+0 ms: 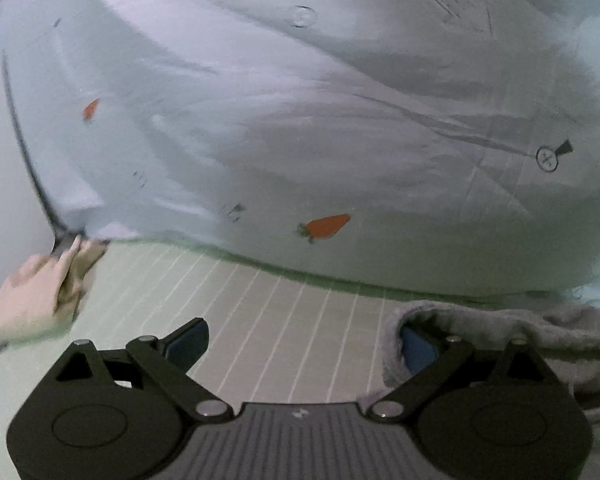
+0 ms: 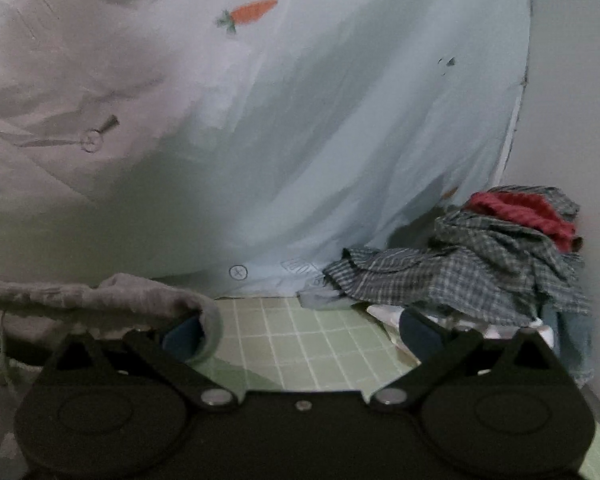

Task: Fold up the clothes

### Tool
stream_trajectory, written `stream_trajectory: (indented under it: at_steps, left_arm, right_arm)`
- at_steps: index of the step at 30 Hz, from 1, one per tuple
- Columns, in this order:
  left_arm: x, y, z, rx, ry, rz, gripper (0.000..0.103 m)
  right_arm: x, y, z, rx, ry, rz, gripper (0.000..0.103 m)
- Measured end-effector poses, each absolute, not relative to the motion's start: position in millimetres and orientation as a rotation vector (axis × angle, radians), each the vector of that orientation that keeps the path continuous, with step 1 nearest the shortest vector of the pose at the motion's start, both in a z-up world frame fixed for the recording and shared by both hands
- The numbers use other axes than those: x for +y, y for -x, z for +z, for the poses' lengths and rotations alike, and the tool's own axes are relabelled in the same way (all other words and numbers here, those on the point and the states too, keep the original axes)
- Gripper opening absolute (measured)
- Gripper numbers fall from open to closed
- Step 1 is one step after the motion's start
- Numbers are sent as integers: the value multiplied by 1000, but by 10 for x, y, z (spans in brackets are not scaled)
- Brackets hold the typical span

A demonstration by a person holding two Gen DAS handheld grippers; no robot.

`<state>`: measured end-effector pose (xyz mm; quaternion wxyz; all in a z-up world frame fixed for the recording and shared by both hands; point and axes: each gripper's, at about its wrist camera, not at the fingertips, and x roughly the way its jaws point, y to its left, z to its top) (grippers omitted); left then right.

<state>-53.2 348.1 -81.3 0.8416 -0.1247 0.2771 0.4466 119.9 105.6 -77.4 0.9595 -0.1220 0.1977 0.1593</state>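
Left wrist view: the left claw [image 1: 300,344] gapes wide, its 3 o'clock finger under the gray garment [image 1: 500,336]. Right wrist view: the right claw [image 2: 300,332] is equally wide, its 9 o'clock finger under that garment's edge, plaid shirt [image 2: 480,272] at 2 o'clock, on the green gridded desk [image 2: 300,344].

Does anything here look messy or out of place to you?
Yes. A bare hand tugs the corner of the pale blue carrot-print sheet, odd beside the two grippers. A grey fleece garment drapes over one finger of each open gripper. At right, a plaid shirt and red cloth lie heaped, unfolded.
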Motion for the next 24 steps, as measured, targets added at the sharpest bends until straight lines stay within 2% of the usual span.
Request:
stream_trajectory:
  at_steps: [4, 10, 13, 24]
  left_arm:
    - [3445, 703, -954, 655, 309, 895, 98]
    - [3413, 918, -1192, 770, 374, 815, 97]
    - [3396, 1017, -1271, 814, 403, 758, 97]
    - [3333, 1002, -1074, 702, 487, 540, 101]
  right_arm:
    - [766, -894, -813, 405, 256, 339, 103]
    - [655, -690, -1177, 570, 332, 353, 103]
    - [672, -665, -1174, 587, 317, 371, 103]
    - [902, -779, -1062, 592, 202, 476, 103]
